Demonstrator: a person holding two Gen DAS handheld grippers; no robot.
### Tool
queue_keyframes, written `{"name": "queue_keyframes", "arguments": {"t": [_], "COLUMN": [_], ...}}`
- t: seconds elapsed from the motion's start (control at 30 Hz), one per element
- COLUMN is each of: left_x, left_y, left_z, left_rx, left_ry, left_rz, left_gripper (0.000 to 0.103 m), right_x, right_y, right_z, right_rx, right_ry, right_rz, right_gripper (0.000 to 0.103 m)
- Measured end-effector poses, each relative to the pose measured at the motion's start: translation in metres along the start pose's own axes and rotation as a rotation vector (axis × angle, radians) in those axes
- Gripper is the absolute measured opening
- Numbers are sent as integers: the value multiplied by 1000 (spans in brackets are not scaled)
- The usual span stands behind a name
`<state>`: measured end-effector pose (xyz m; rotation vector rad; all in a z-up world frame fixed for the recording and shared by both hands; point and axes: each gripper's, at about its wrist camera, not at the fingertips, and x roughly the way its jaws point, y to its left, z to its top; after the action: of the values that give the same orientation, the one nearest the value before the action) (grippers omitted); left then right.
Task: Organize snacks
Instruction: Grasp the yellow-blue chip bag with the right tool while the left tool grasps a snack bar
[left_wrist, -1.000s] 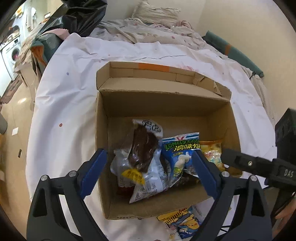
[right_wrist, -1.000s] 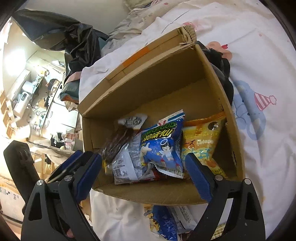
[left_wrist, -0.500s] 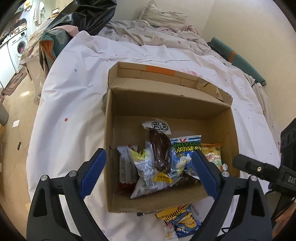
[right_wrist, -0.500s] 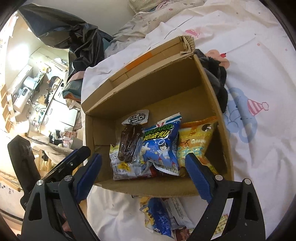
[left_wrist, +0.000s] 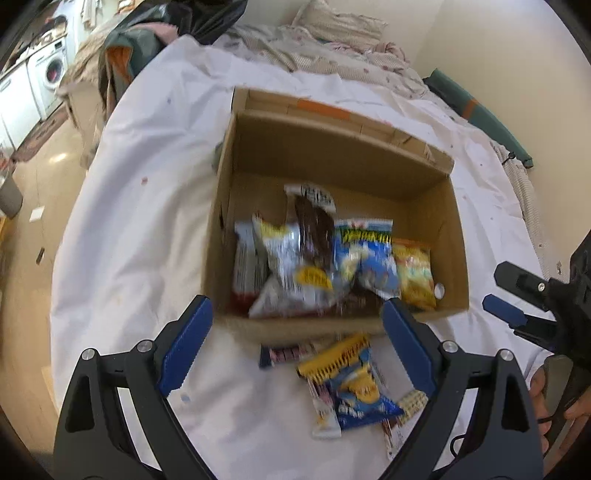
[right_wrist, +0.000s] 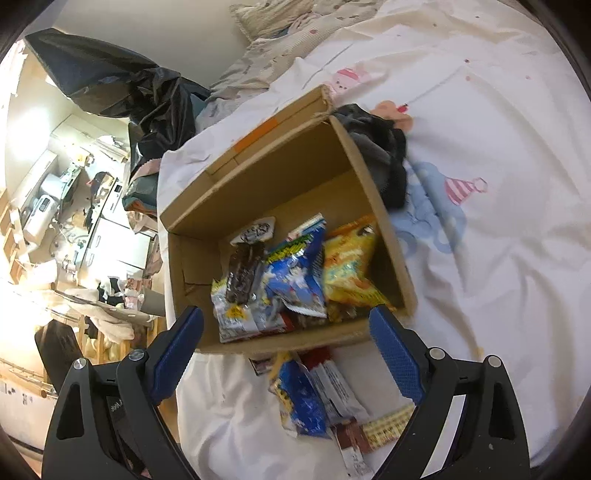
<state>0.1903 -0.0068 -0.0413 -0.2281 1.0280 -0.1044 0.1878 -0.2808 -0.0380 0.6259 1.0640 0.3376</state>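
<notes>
An open cardboard box (left_wrist: 452, 236) (right_wrist: 384, 225) sits on a white bed sheet and holds several snack packets: a dark brown one (left_wrist: 314, 232) (right_wrist: 245, 271), a blue one (left_wrist: 371, 254) (right_wrist: 295, 277) and a yellow one (left_wrist: 412, 275) (right_wrist: 349, 269). More loose packets lie on the sheet just in front of the box, among them a blue and yellow bag (left_wrist: 351, 384) (right_wrist: 299, 398). My left gripper (left_wrist: 295, 347) hovers open over the box's near wall, nothing between its blue pads. My right gripper (right_wrist: 286, 347) is also open and empty, above the loose packets.
A dark cloth (right_wrist: 384, 155) lies against the box's right wall. Rumpled bedding (left_wrist: 332, 40) and a black plastic bag (right_wrist: 122, 85) are piled at the far end. The bed's left edge (left_wrist: 70, 229) drops to the floor; a washing machine (left_wrist: 51, 74) stands beyond.
Both grippers have pulled back from the box, so it looks smaller and farther, and the loose packets in front of it have come into fuller view. Both stay open.
</notes>
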Motion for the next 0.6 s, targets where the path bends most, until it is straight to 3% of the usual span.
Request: {"name": "queue_keyframes", "arguments": {"t": [0.2, 0.3, 0.4, 0.6], "left_x": [13, 16, 13, 7], "left_y": [10, 20, 27, 49], "left_z": [-30, -39, -44, -53], "left_rx": [-76, -116, -124, -170], "left_ry": [105, 138, 135, 141], "left_rz": [7, 28, 56, 107], "left_gripper": [91, 91, 91, 91], "right_x": [1, 25, 48, 93], "right_y": [-11, -12, -2, 29], "right_z": [-22, -43, -59, -80], "right_rx": [-12, -10, -76, -245], "right_ry": [66, 202, 298, 410], "right_rz": [-35, 8, -26, -126], "right_gripper": [93, 93, 92, 65]}}
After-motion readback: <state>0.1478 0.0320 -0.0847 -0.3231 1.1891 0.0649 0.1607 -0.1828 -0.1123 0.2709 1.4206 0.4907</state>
